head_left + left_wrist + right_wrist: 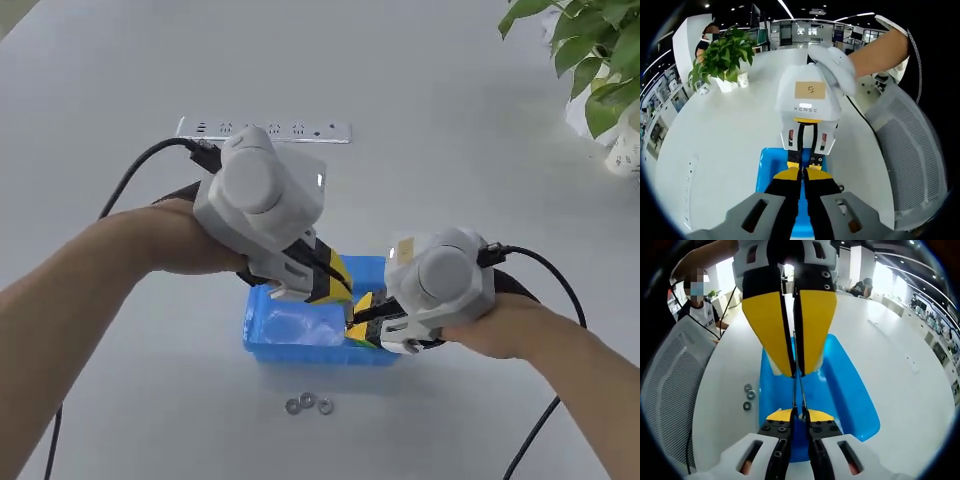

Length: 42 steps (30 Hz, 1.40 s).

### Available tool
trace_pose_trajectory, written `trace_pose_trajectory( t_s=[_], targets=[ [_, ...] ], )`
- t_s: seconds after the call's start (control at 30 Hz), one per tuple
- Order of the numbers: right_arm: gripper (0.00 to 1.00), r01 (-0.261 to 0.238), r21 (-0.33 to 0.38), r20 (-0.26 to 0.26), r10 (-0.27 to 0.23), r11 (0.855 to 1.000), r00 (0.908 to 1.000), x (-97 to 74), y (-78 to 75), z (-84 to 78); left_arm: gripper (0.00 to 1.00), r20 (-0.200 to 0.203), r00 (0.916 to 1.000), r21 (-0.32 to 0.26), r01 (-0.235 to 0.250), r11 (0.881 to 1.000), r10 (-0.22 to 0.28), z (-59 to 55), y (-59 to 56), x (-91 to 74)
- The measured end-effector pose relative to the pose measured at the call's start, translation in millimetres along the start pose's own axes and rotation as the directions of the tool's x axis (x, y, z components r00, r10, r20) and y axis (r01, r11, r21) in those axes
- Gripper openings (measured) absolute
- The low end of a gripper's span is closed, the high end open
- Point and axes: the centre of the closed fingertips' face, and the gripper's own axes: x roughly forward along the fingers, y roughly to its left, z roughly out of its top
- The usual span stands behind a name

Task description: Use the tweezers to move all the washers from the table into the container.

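My left gripper [335, 282] and right gripper [358, 326] meet tip to tip over the blue container [290, 335], both pinched narrow on the thin tweezers [800, 390]. Three washers [308, 403] lie on the bench [150, 400], just beside the container.

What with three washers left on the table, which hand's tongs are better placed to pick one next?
Probably right: the right tongs sit nearer the washers beside the container, its view shows them, and it also grips the tweezers.
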Motion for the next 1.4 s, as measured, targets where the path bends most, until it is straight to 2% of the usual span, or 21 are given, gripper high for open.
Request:
trace_pose_trajectory(
  t_s=[0.33, 0.67, 1.17, 1.4],
  targets=[
    [0.11, 0.005, -0.011, 0.0, -0.005, 1.0, 1.0, -1.6, 0.5, 1.9, 0.06, 0.007, 1.0, 0.004, 0.004, 1.0, -0.004, 3.1, -1.6, -1.4],
    [0.11, 0.013, -0.026, 0.009, -0.013, 1.0, 0.9999, -7.8, 1.8, 8.7, 0.06, 0.009, 0.9999, 0.015, -0.006, 1.0, 0.006, 8.0, -4.0, -10.0],
    [0.11, 0.044, -0.048, 0.046, -0.041, 0.998, 0.9981, -25.8, 4.1, 29.6, 0.06, 0.012, 0.9995, 0.048, -0.03, 0.998, 0.03, 26.5, -9.6, -30.5],
    [0.11, 0.05, -0.055, 0.058, -0.047, 0.997, 0.9972, -32.8, 10.5, 37.2, 0.06, 0.012, 0.9992, 0.048, -0.039, 0.998, 0.039, 30.3, -15.7, -39.6]
  ],
)
